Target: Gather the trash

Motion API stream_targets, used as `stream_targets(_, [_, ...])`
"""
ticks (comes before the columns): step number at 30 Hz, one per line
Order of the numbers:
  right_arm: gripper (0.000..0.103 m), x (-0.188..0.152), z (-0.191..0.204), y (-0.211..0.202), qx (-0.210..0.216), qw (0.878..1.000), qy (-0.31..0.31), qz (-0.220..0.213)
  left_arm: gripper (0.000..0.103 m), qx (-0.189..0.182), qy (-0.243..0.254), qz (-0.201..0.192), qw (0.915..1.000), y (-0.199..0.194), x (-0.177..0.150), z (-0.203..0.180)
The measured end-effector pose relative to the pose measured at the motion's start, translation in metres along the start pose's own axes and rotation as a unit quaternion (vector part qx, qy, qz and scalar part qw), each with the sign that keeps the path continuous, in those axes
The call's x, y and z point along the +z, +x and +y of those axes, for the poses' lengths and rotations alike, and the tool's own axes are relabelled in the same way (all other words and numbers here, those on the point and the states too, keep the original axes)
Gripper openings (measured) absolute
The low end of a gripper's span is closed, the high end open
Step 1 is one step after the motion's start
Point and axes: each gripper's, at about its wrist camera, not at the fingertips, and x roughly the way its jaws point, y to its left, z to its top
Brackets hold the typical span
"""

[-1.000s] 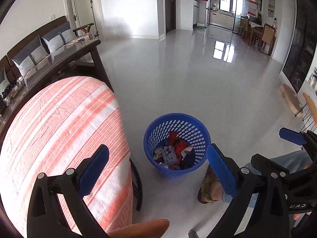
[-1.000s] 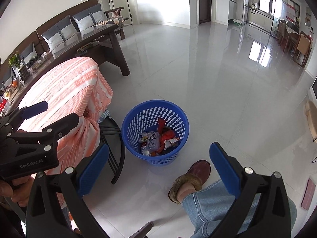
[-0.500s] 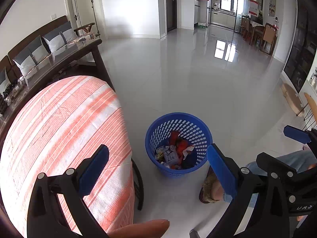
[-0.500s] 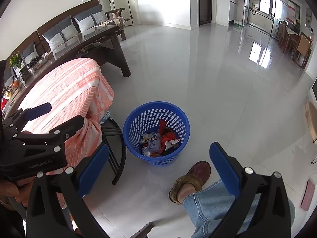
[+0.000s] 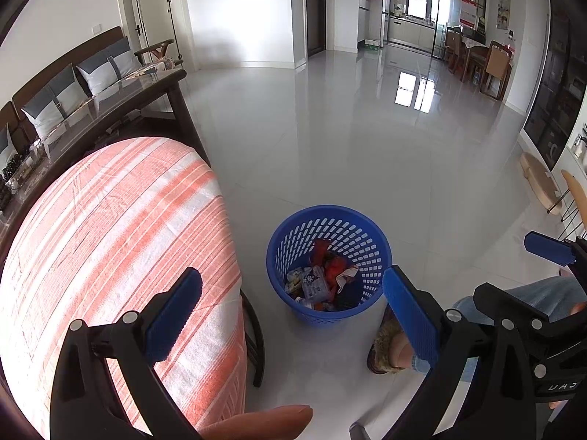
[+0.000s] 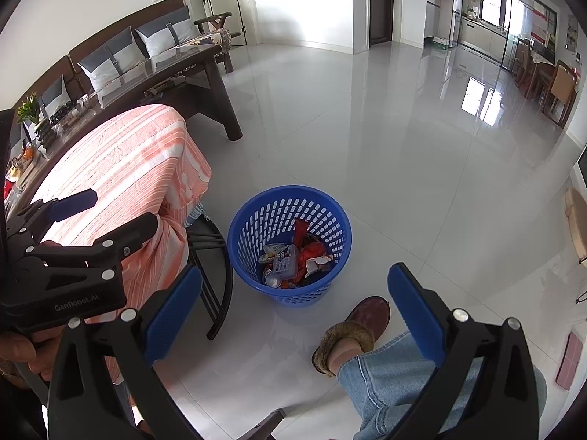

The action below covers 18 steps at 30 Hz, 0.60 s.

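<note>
Brightness: both views bright, daylit, evenly exposed.
Light source: windows point(image 5: 418, 0) far ahead of the gripper, past the glass doors; the white wall point(image 5: 238, 14) ahead-left is blown out.
Glare: glossy floor point(image 5: 330, 139) mirrors the windows as a bright patch point(image 5: 412, 91) ahead-right; same patch point(image 6: 480, 102) in the right wrist view.
Shadows: soft and faint; a pale shadow under the blue basket point(image 6: 290, 198) just ahead of the right gripper point(image 6: 295, 306).
Distortion: strong fisheye bend, door frames and sofa point(image 6: 121, 51) curve; black vignette in the corners.
Focus: sharp throughout, no motion blur; the striped cloth point(image 5: 110, 227) beside the left gripper point(image 5: 293, 308) is slightly overexposed.
</note>
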Motion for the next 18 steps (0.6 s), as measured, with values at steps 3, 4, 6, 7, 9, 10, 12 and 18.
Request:
stream_targets(3, [0.098, -0.0002, 0.0000, -0.0002, 0.000, 1.000, 0.000, 0.000, 0.098, -0.002, 0.001, 0.000, 1.0000, 0.0006, -0.0002, -0.0004])
stream_targets(4, [0.098, -0.0004, -0.0002, -0.0003, 0.000, 1.000, 0.000, 0.000, 0.098, -0.002, 0.001, 0.000, 1.0000, 0.0007, -0.0004, -0.0006])
stream_targets(6, [0.098, -0.0003, -0.0002, -0.0003, -0.001, 1.000, 0.001, 0.000, 0.098, -0.003, 0.002, 0.001, 1.0000, 0.0012, -0.0006, -0.0011])
stream_targets(7, [0.098, -0.0004, -0.0003, -0.0006, -0.001, 1.000, 0.001, 0.000, 0.098, -0.003, 0.002, 0.001, 1.0000, 0.0009, -0.0005, -0.0012])
stream_targets(9, [0.098, 0.0000, 0.0001, -0.0002, -0.001, 1.000, 0.001, 0.000, 0.098, -0.003, 0.002, 0.001, 1.0000, 0.0009, -0.0006, -0.0011])
stream_targets(10, [0.098, 0.0001, 0.0001, -0.0002, -0.001, 1.000, 0.001, 0.000, 0.098, -0.003, 0.002, 0.001, 1.0000, 0.0008, -0.0005, -0.0011])
stream_targets(12, [0.098, 0.0003, 0.0000, 0.0001, -0.001, 1.000, 0.001, 0.001, 0.098, -0.003, 0.002, 0.001, 1.0000, 0.0010, -0.0006, -0.0012])
stream_targets(18, [0.098, 0.0000, 0.0001, 0.0014, 0.000, 1.000, 0.001, 0.002, 0.098, -0.004, 0.003, 0.001, 1.0000, 0.0007, -0.0004, -0.0016])
